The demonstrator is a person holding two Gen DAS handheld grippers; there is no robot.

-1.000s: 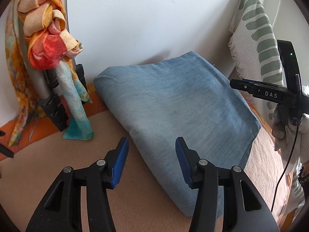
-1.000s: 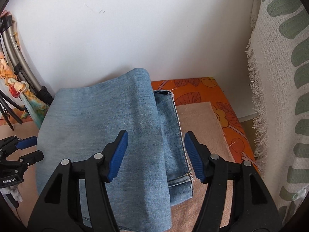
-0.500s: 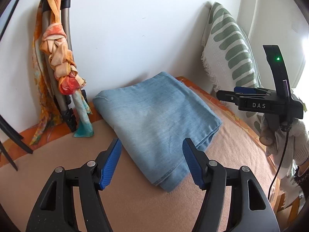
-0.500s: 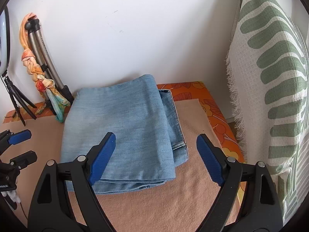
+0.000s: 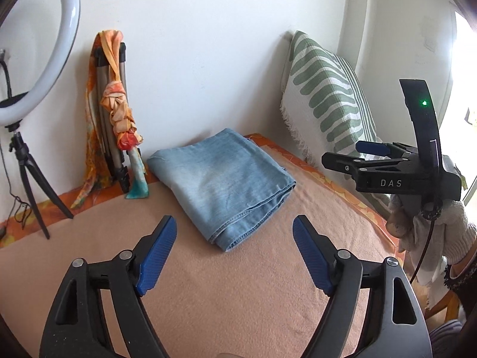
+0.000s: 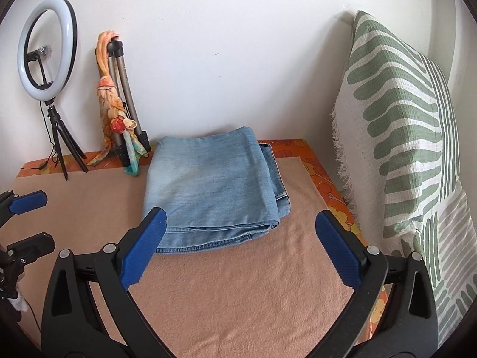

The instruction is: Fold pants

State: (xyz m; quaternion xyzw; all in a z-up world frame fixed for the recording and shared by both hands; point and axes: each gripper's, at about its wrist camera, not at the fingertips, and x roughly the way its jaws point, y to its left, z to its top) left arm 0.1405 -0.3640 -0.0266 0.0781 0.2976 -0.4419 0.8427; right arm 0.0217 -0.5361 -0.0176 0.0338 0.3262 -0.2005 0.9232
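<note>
At the far left of the right wrist view a ring light (image 6: 47,48) is standing on its small tripod, and just right of it a folded tripod (image 6: 126,101) with an orange scarf (image 6: 111,110) tied round it is leaning on the wall. In the middle of the frame the pants (image 6: 214,185) are lying as a compact folded stack on the peach blanket (image 6: 238,292), their far edge near the wall and their hems showing along the near and right edges. The left gripper (image 5: 234,253) is hovering low in the left wrist view with its jaws spread wide and holding nothing; the right gripper (image 6: 238,247) is likewise released and empty, short of the stack's near edge. At the right a green-patterned cushion (image 6: 405,125) is propped upright.

The folding looks essentially finished, so the step in hand is probably backing away cleanly. Doing it well means keeping both sets of jaws apart and lifting clear of the near hem, so no layer is snagged or dragged askew.
</note>
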